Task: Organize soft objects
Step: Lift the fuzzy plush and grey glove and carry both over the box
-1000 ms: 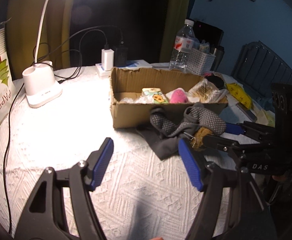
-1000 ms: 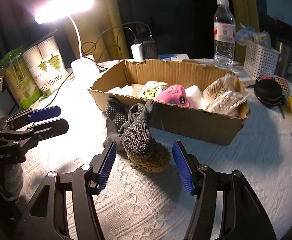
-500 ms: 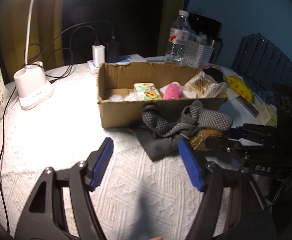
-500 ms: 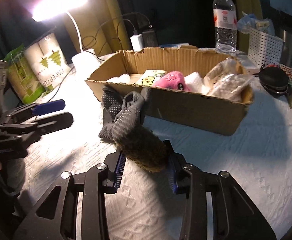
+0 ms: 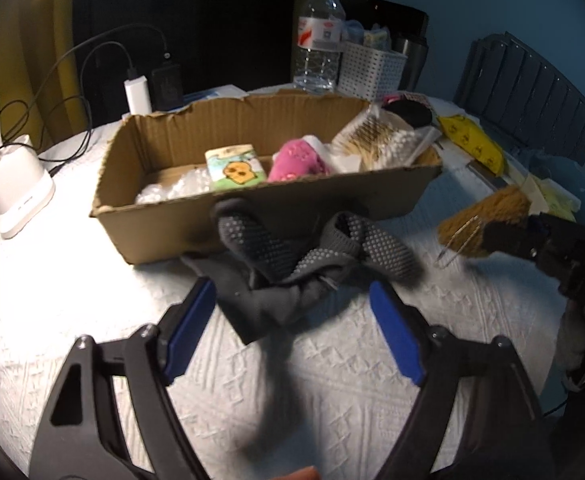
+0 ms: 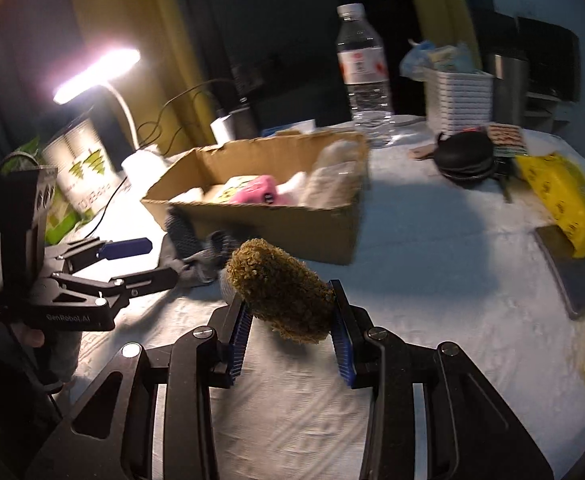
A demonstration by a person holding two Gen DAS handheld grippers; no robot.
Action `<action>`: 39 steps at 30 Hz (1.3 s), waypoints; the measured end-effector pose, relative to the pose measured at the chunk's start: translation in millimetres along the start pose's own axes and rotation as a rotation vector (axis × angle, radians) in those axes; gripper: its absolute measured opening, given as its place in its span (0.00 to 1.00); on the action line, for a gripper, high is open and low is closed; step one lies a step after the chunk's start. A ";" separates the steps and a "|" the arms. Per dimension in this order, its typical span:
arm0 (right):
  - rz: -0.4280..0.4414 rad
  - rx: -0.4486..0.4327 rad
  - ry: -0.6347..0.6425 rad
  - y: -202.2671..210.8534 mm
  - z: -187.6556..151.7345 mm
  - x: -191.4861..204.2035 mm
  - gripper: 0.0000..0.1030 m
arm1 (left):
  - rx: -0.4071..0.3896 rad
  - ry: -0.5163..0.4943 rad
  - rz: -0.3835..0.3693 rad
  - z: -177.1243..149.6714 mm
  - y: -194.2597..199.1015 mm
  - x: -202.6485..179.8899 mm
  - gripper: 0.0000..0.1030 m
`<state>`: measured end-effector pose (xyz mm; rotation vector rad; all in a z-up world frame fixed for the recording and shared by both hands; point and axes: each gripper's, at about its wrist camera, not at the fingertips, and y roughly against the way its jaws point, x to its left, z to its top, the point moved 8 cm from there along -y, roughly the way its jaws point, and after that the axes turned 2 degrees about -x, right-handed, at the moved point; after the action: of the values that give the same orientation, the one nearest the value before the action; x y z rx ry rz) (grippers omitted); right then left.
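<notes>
Only leftward — brown fuzzy sock's (image 5: pixel 480 220) wire hook (image 5: pixel 454 246)

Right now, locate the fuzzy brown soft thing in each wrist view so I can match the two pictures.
Left wrist view: the fuzzy brown soft thing is at the right edge, lifted off the tablecloth in the right gripper.
Right wrist view: it sits low in the centre, clamped between the blue pads.
Shared landmark: the cardboard box, left of it in the first, behind it in the second.
</notes>
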<state>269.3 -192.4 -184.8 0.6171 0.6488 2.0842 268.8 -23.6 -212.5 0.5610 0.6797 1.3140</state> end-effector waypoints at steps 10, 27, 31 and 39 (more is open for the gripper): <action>-0.003 -0.017 -0.038 -0.2 0.8 -29.0 0.38 | 0.099 -0.006 0.076 -3.1 -40.8 2.5 0.78; 0.001 -0.051 -0.006 15.9 9.5 -11.9 0.38 | 0.009 -0.045 0.031 1.6 -6.3 -5.2 0.41; 0.008 -0.061 0.018 21.0 14.0 1.9 0.38 | -0.022 -0.037 0.023 5.0 10.7 -3.1 0.41; 0.016 -0.077 0.057 27.7 23.6 24.6 0.38 | -0.097 -0.003 0.023 10.9 47.2 10.4 0.41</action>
<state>255.4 -180.7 -144.8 0.5224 0.5946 2.1377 245.9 -5.0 -172.6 0.4933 0.6052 1.3596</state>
